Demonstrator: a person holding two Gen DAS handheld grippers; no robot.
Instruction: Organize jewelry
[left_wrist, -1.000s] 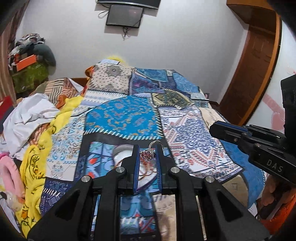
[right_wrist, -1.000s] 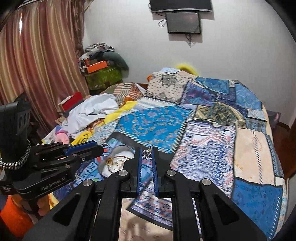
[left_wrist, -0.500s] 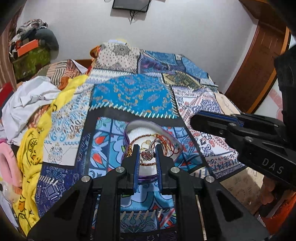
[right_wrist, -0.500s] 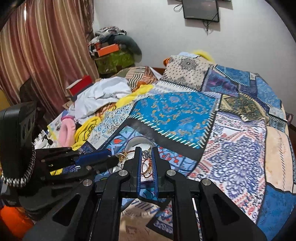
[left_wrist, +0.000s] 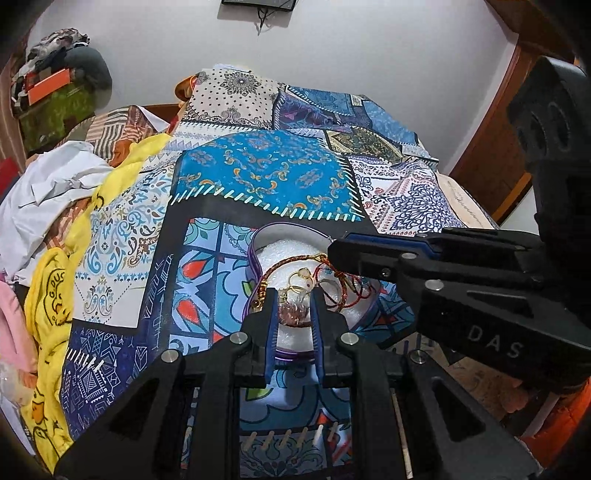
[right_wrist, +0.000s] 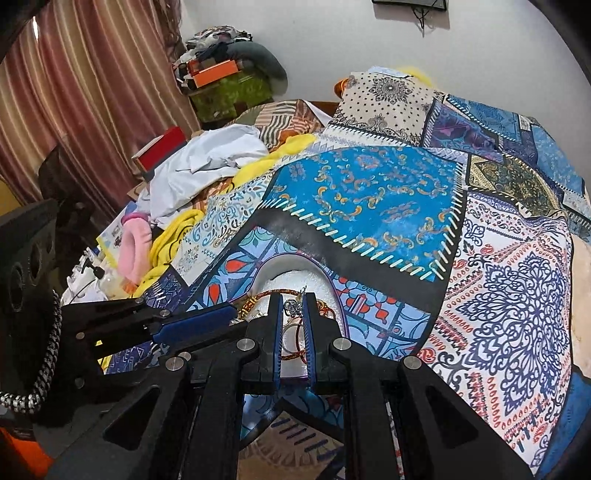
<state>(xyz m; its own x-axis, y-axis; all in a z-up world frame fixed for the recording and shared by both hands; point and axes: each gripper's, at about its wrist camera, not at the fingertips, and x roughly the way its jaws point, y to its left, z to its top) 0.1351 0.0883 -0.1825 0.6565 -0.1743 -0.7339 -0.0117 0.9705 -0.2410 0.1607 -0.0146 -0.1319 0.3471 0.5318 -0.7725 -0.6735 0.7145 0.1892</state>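
- Left tongs (left_wrist: 293, 306) clamp a pinkish beaded ornament (left_wrist: 294, 312) above a white, purple-rimmed tray (left_wrist: 255, 243) on the patchwork bed (left_wrist: 266, 173).
- Right tongs (right_wrist: 293, 308) pinch a small silver charm (right_wrist: 292, 307) over the same tray, beside red cord bracelets (left_wrist: 291, 264).

A big patchwork bedspread (right_wrist: 369, 206) with blue, white and black patches covered the bed. A yellow cloth (left_wrist: 55, 280), a crumpled white sheet (right_wrist: 207, 162) and a pink slipper (right_wrist: 135, 247) lay along its left side. A striped curtain (right_wrist: 74, 92) hung by the wall, near a red box (right_wrist: 162, 147) and a pile of clothes (right_wrist: 221, 55).
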